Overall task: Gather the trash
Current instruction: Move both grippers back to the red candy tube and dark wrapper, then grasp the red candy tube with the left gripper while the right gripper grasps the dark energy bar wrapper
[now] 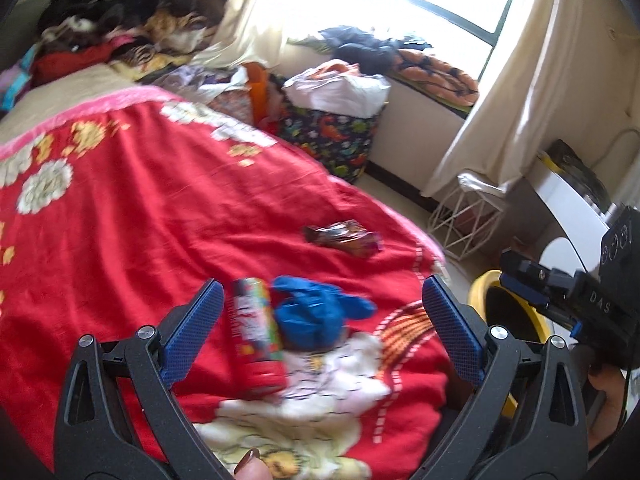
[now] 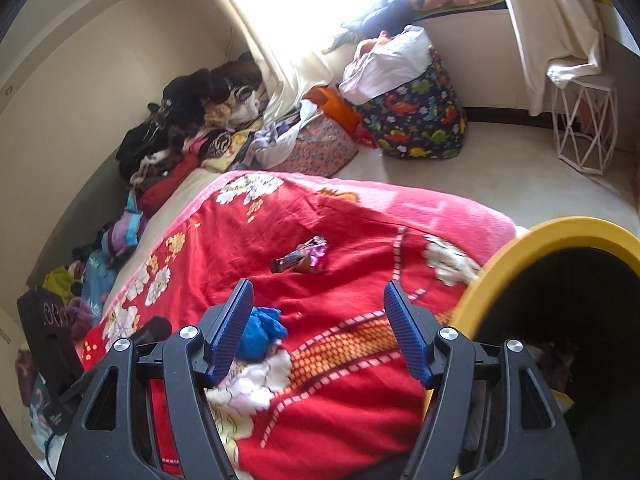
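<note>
On the red blanket (image 1: pixel 140 220) lie a colourful snack tube (image 1: pixel 256 336), a crumpled blue wrapper (image 1: pixel 316 316) and a shiny brown candy wrapper (image 1: pixel 344 236). My left gripper (image 1: pixel 320 332) is open, its blue pads on either side of the tube and the blue wrapper, not touching them. My right gripper (image 2: pixel 320 328) is open and empty over the blanket; the blue wrapper (image 2: pixel 260 332) lies by its left pad and the candy wrapper (image 2: pixel 300 258) beyond. A yellow bin (image 2: pixel 540 264) with a dark inside stands at the right bed edge; it also shows in the left wrist view (image 1: pixel 484 292).
A pile of clothes (image 1: pixel 120 24) covers the bed's far end. A dinosaur-print bag (image 2: pixel 416 120) and a patterned bag (image 2: pixel 320 148) stand on the floor by the window. A white wire stand (image 2: pixel 584 128) is beside the curtain.
</note>
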Available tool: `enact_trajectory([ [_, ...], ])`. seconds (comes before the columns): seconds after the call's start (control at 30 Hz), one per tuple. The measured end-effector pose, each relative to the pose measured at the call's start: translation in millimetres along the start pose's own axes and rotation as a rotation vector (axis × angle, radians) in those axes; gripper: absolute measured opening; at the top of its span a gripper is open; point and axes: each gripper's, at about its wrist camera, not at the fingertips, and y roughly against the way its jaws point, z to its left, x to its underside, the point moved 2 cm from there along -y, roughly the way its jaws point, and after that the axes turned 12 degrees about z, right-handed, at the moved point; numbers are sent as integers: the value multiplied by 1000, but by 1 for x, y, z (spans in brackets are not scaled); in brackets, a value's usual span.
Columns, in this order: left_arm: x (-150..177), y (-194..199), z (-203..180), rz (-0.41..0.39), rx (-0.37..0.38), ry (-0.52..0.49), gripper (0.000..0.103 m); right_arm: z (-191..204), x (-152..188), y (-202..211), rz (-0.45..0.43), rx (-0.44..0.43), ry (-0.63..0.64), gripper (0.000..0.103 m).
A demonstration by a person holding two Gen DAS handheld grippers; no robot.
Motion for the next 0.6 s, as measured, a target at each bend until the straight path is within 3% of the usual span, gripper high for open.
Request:
enact_trajectory([
  [0.07,2,-5,11,20,-4,27,88,8,-8,-17,14,6,11,65],
  [0.23,11,-22,31,92,13,88,63,16,-21,-58,55,34,18,65],
  [0.37,19,-36,39,142,38,118,50,13,-27,-89,94,50,3,65],
  [0.6,35,-53,47,200,57,150,35,-2,-41,-129,138,44,-74,50],
])
